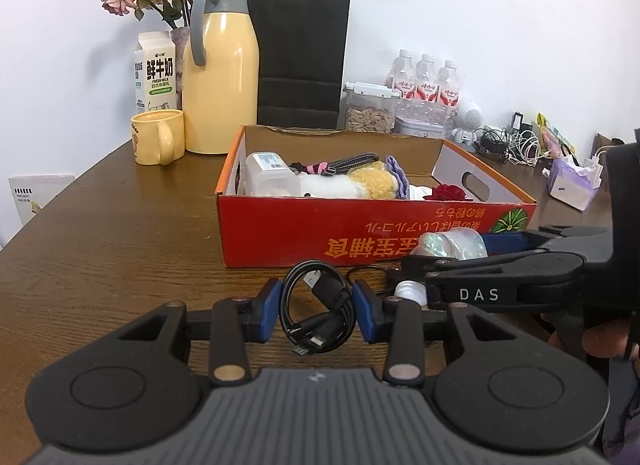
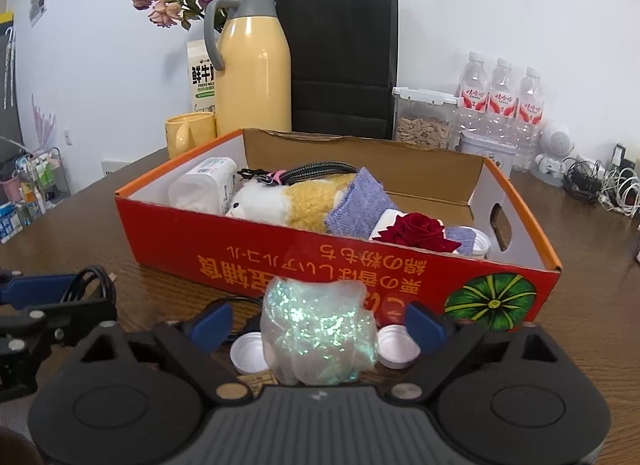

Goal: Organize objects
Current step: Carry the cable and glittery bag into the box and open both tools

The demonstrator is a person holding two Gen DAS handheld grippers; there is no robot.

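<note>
Between spread right gripper (image 2: 318, 323) pads, untouched: glittery bag (image 2: 318, 339) (red box (image 2: 280, 253) at twelve o'clock); left gripper (image 1: 316, 307) clenching coiled cable (image 1: 318, 311).

Left hand-held gripper (image 1: 316, 311) clamped, right hand-held gripper (image 2: 318, 323) jaws apart, both tilted downward

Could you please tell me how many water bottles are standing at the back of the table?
3, side by side against the wall: left bottle, middle bottle, right bottle. More may be hidden behind them.
</note>
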